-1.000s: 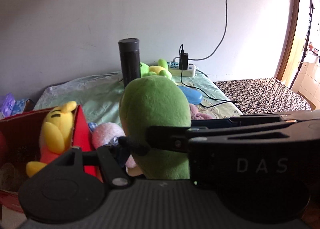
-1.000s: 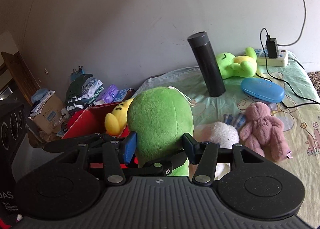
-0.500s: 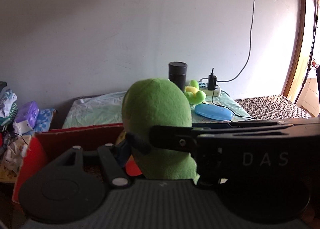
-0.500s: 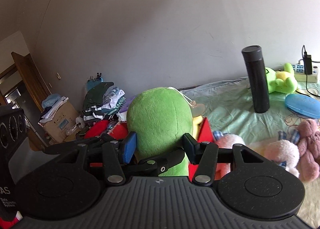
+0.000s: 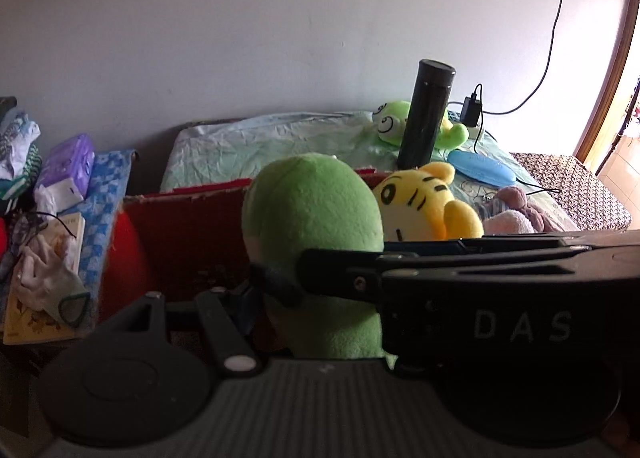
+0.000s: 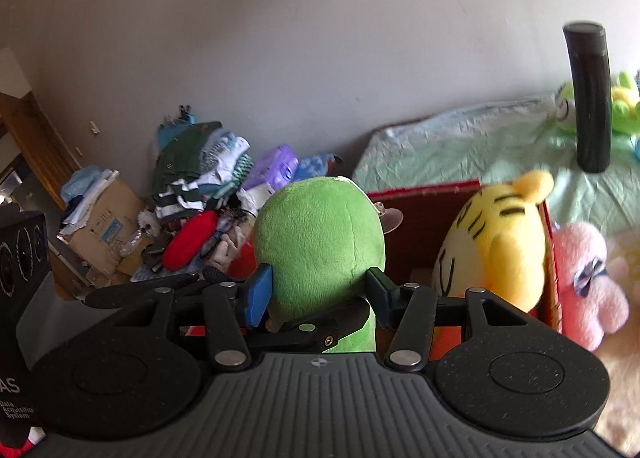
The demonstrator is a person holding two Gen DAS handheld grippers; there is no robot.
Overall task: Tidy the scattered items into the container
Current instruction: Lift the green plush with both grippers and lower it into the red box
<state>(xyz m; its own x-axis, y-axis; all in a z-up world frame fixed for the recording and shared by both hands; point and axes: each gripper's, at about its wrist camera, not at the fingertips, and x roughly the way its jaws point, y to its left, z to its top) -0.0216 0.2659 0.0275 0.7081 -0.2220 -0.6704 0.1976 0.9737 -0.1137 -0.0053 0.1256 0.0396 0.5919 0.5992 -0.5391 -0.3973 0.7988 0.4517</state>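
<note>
A green plush toy [image 5: 312,218] [image 6: 320,238] is held up between both grippers, just in front of the open red box [image 5: 188,226] [image 6: 424,198]. My left gripper [image 5: 316,298] is shut on its lower part. The right gripper's black casing [image 5: 500,322] crosses that view and hides the left gripper's right finger. My right gripper [image 6: 320,290] is shut on the same toy, its blue pad [image 6: 260,290] pressed into the toy's left side. A yellow tiger plush [image 5: 424,206] [image 6: 492,246] leans in the box's right end.
On the bed stand a tall black flask [image 5: 428,114] [image 6: 590,98], a green frog plush [image 5: 390,124], a blue case [image 5: 480,174] and a plugged-in charger [image 5: 470,110]. Pink plush toys [image 6: 588,274] lie right of the box. Clothes [image 6: 200,166] and a cardboard box [image 6: 108,226] crowd the left.
Both grippers have carried the green plush leftward from over the bed to the red box. The flask and the bed's toys have slid to the right in both views.
</note>
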